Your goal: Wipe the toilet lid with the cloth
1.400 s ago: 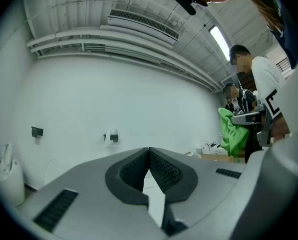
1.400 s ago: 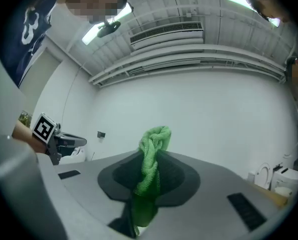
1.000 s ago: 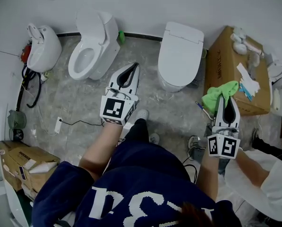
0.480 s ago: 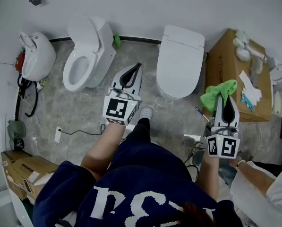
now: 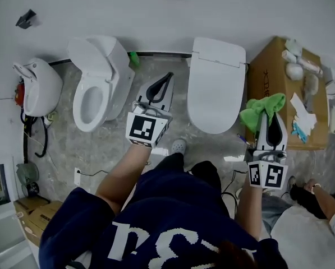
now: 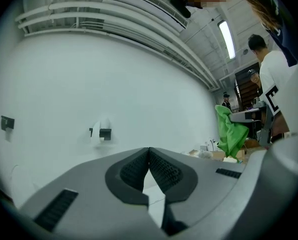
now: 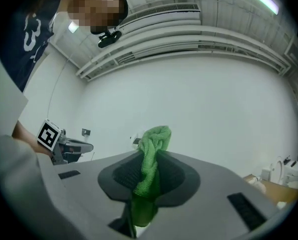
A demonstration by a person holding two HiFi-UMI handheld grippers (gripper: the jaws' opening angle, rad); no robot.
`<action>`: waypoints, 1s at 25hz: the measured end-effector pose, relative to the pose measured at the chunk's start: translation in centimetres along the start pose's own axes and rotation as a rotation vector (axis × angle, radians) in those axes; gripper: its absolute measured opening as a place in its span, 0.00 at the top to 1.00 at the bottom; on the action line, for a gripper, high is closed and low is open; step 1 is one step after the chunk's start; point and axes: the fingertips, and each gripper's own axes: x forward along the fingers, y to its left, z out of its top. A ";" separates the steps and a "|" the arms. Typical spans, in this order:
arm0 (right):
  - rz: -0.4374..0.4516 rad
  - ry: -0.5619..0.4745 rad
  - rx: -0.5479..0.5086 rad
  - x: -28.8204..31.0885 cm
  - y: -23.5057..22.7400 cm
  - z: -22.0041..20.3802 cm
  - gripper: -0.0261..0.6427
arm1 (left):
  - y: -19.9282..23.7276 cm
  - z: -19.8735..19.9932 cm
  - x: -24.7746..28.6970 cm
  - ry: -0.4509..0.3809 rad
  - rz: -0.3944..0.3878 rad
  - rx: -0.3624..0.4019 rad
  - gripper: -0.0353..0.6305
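Having closed in over the last second, I hold the green cloth (image 5: pixel 261 108) pinched in my right gripper (image 5: pixel 266 116) beside the shut toilet lid (image 5: pixel 215 88), wiping not yet begun, my left gripper (image 5: pixel 166 78) clenched on nothing.

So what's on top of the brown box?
White things and some paper lie on the brown box. The green cloth, pinched by the right gripper, hides its near corner.
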 end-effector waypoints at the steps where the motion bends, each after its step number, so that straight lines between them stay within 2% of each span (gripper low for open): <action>1: 0.001 0.009 0.004 0.9 -0.4 -0.4 0.83 | 0.4 -0.3 1.1 0.007 -0.002 -0.001 0.92; 7: 0.053 0.038 0.032 6.8 -3.5 -3.3 0.83 | 1.9 -3.0 7.3 0.061 0.033 -0.046 0.92; 13: 0.181 0.064 0.072 14.1 -7.3 -5.9 0.83 | 2.9 -4.4 13.3 0.073 0.131 -0.030 0.92; 18: 0.287 0.097 0.105 20.0 -9.5 -8.9 0.83 | 3.7 -6.7 17.9 0.107 0.178 -0.030 0.92; 22: 0.357 0.140 0.124 24.1 -9.7 -12.2 0.83 | 5.0 -8.4 21.0 0.084 0.221 -0.038 0.92; 25: 0.378 0.169 0.151 27.3 -9.4 -15.1 0.83 | 6.4 -9.5 23.6 0.044 0.234 -0.056 0.92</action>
